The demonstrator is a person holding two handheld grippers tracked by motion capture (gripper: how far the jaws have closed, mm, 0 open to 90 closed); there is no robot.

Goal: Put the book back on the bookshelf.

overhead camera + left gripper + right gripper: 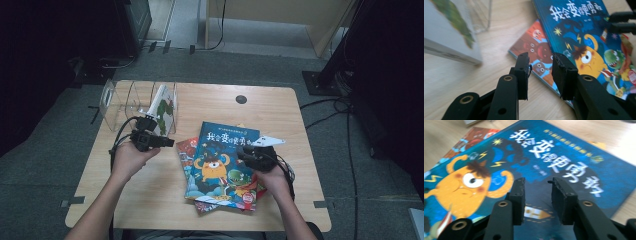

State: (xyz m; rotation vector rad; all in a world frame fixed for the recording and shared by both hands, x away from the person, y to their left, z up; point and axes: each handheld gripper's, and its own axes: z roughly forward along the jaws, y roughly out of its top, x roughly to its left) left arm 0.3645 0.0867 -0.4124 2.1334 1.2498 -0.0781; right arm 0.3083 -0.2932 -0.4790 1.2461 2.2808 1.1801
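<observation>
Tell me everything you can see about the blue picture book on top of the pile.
The blue picture book lies flat, face up, atop a small stack on the wooden table. Its glossy cover shows white Chinese title characters, an orange one-eyed monster, a green dinosaur and yellow lightning bolts. It overlaps a red-covered book beneath. The right gripper hovers over its right edge, jaws apart and empty, and whether they touch it is unclear.

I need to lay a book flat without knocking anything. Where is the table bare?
Bare wood lies along the far edge of the table, between the clear rack and the right corner, and on the near left below the left gripper. The middle right is crowded: the blue book tops a stack, with the right gripper over it.
</observation>
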